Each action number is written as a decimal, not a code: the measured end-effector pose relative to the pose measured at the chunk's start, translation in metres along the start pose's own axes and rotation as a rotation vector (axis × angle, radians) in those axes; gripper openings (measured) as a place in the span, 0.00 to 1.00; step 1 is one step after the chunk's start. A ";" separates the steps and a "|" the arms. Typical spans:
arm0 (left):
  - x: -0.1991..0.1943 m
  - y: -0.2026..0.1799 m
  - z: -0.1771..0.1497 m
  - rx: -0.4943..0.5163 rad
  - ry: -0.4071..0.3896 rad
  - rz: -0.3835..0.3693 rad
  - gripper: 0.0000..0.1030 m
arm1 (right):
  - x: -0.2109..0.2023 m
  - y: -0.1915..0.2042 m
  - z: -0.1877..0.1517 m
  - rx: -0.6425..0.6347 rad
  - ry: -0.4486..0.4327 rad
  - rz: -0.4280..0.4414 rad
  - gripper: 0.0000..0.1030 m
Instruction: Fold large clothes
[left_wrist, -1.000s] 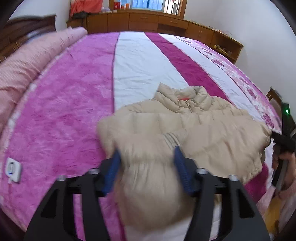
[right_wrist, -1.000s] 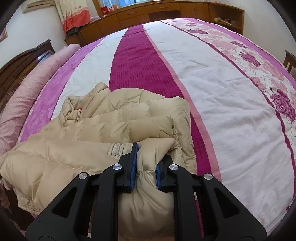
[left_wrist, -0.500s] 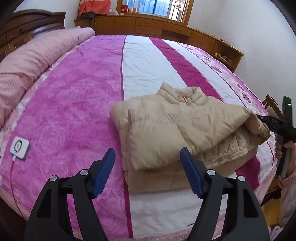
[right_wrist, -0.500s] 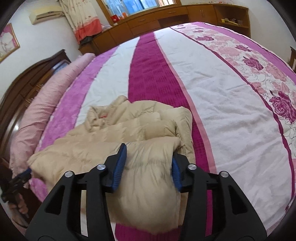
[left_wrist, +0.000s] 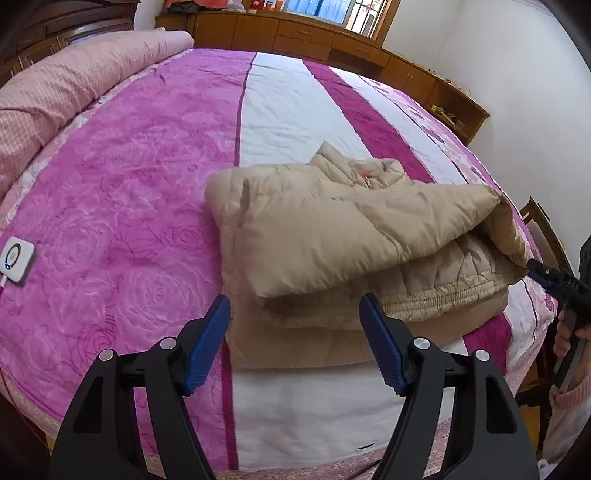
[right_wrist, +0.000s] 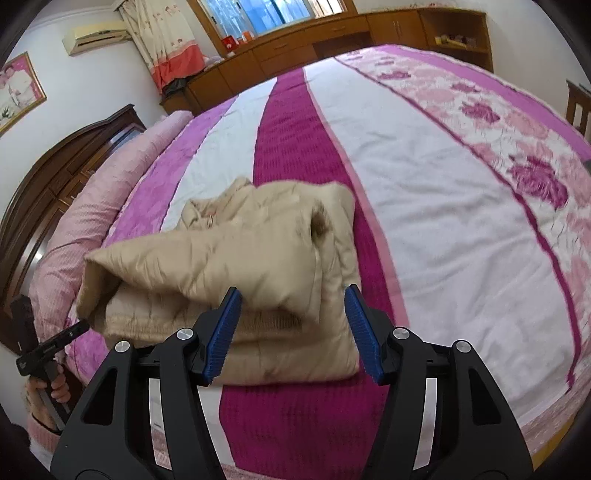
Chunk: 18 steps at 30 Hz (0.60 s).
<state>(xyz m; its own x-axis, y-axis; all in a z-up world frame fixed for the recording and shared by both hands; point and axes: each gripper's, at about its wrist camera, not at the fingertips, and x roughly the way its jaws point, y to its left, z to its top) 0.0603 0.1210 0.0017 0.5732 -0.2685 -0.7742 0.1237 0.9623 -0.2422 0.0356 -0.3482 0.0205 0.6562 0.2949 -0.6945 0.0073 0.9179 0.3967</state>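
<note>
beige padded jacket (left_wrist: 332, 236) lies folded on a bed (left_wrist: 122, 192) striped pink, white and magenta; the left claw (left_wrist: 295, 339) hangs wide apart and empty just short of it, while the right claw (right_wrist: 291, 332) is opening, clear of the hem.

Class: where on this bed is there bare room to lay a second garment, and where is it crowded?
Free: the bedspread between jacket and pink quilt, and beyond the collar toward the cabinets. Crowded: the near edge, with both grippers, and the controller.
</note>
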 end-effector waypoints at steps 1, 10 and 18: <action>0.002 -0.001 -0.001 -0.004 0.002 -0.001 0.69 | 0.003 -0.001 -0.003 0.003 0.008 0.002 0.57; 0.022 0.004 0.004 -0.090 0.026 -0.082 0.28 | 0.032 -0.003 -0.007 0.066 0.051 0.085 0.21; 0.011 -0.009 0.046 -0.043 -0.051 -0.062 0.14 | 0.021 0.009 0.034 0.060 -0.033 0.103 0.05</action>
<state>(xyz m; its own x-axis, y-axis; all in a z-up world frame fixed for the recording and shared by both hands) 0.1025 0.1118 0.0217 0.6061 -0.3238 -0.7265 0.1260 0.9410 -0.3142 0.0748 -0.3425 0.0297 0.6806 0.3767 -0.6284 -0.0171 0.8656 0.5004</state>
